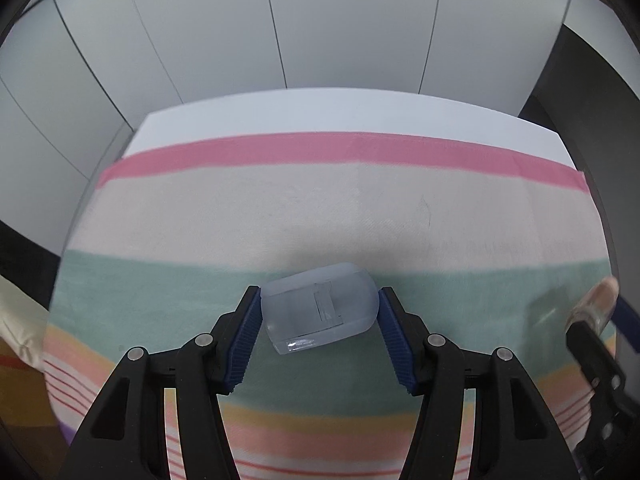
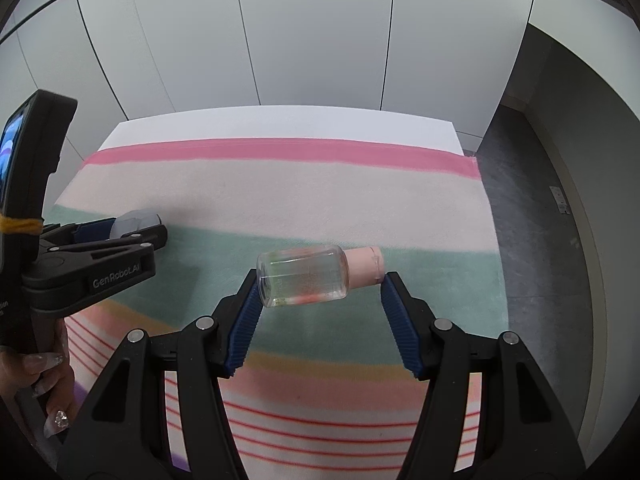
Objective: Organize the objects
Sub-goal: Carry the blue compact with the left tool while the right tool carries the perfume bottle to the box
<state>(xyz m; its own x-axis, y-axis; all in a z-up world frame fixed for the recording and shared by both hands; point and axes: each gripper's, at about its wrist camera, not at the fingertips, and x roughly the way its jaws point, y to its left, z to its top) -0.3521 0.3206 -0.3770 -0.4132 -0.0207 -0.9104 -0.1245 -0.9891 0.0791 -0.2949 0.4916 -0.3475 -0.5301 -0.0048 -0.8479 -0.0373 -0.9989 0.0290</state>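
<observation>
Left claw [image 1: 319, 309] pinches the frosted case [image 1: 319, 309]; right claw [image 2: 320, 292], angled down, pinches the bottle [image 2: 304, 276].

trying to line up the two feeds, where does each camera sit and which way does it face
Left wrist view: sits on the left hand-held gripper, looking steeply down along its fingers at a translucent box clamped between the pads, above the striped cloth; the right hand-held gripper shows at the right edge.
Right wrist view: sits on the right hand-held gripper, looking down at a clear bottle with a pink cap, held lengthwise; the person's hand shows at left.
Shared: the cloth, both grippers, the box and the bottle.
</observation>
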